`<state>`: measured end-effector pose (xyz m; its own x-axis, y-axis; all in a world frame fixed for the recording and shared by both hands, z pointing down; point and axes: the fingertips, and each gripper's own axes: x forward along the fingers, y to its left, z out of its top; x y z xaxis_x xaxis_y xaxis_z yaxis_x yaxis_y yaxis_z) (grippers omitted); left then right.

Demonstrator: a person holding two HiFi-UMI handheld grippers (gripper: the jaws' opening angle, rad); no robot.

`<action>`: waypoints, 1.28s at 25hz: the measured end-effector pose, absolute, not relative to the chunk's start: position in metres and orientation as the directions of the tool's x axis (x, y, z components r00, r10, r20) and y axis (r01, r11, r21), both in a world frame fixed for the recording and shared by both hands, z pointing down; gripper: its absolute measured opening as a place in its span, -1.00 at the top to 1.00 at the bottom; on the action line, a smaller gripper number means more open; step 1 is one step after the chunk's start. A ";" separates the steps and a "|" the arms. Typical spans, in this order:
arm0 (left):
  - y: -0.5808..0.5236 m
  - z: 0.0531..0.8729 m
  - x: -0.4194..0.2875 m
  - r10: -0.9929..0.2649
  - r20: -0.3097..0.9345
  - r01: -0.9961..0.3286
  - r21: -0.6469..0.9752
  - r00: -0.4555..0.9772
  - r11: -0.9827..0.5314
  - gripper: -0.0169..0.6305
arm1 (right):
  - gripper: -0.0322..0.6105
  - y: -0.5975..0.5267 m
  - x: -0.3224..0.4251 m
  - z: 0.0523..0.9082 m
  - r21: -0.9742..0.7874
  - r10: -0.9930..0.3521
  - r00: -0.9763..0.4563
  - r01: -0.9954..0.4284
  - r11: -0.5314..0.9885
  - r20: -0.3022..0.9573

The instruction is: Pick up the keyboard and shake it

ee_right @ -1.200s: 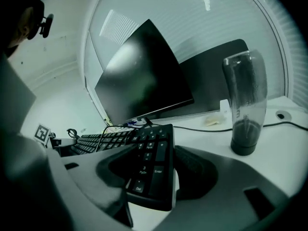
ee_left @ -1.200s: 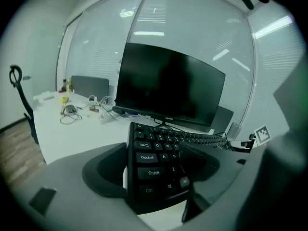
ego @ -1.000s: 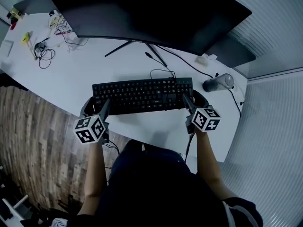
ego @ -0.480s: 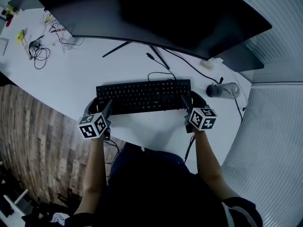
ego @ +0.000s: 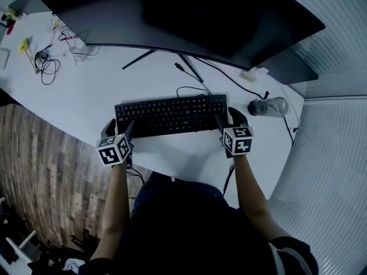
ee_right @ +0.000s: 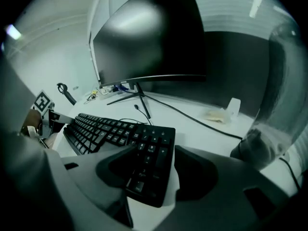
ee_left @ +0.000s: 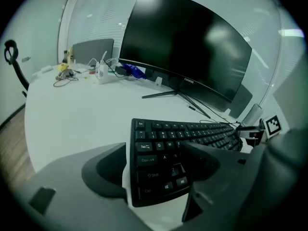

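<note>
A black keyboard (ego: 169,114) lies across the white desk (ego: 92,90) in front of the monitor. My left gripper (ego: 118,126) is shut on its left end: in the left gripper view one jaw sits against the keyboard's (ee_left: 192,134) left edge and the other presses on the keys. My right gripper (ego: 227,117) is shut on the number-pad end, which shows between the jaws in the right gripper view, where the keyboard (ee_right: 120,129) runs off to the left. Whether the keyboard is clear of the desk I cannot tell.
A wide curved monitor (ego: 172,16) on thin legs stands just behind. A dark bottle (ego: 266,105) lies to the right of the keyboard, with cables (ego: 229,76) near it. Cables and small items (ego: 49,62) clutter the far left. The desk edge runs close below the grippers.
Both grippers and the keyboard have shifted slightly left and away from me. The gap between the keyboard's right end and the bottle has grown.
</note>
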<state>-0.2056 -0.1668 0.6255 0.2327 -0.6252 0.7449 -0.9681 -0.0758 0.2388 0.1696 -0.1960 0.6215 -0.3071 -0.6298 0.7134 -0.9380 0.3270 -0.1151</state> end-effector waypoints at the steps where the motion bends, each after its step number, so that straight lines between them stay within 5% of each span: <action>1: -0.166 0.619 -0.205 -0.633 0.743 -0.973 0.214 0.217 -0.082 -0.15 | 0.12 -0.195 0.169 0.615 -0.090 -0.638 -0.294 -0.939 0.333 0.712; 5: -0.160 0.570 -0.193 -0.720 0.655 -0.971 0.205 0.231 -0.125 -0.04 | 0.13 -0.184 0.159 0.573 -0.085 -0.698 -0.308 -0.938 0.335 0.646; 7: -0.155 0.539 -0.189 -0.773 0.593 -0.972 0.187 0.225 -0.140 0.45 | 0.43 -0.177 0.153 0.547 -0.081 -0.731 -0.318 -0.937 0.340 0.604; 10: -0.148 0.493 -0.179 -0.829 0.509 -0.972 0.146 0.232 -0.182 0.82 | 0.74 -0.168 0.142 0.509 -0.089 -0.772 -0.334 -0.935 0.343 0.541; 24: -0.121 0.242 -0.111 -0.957 0.026 -0.957 -0.018 0.288 -0.289 0.88 | 0.81 -0.135 0.120 0.251 0.108 -0.936 -0.351 -0.930 0.352 0.029; 32: -0.102 0.181 -0.087 -0.949 -0.078 -0.952 -0.057 0.306 -0.302 0.88 | 0.81 -0.112 0.126 0.185 0.146 -0.935 -0.336 -0.936 0.319 -0.110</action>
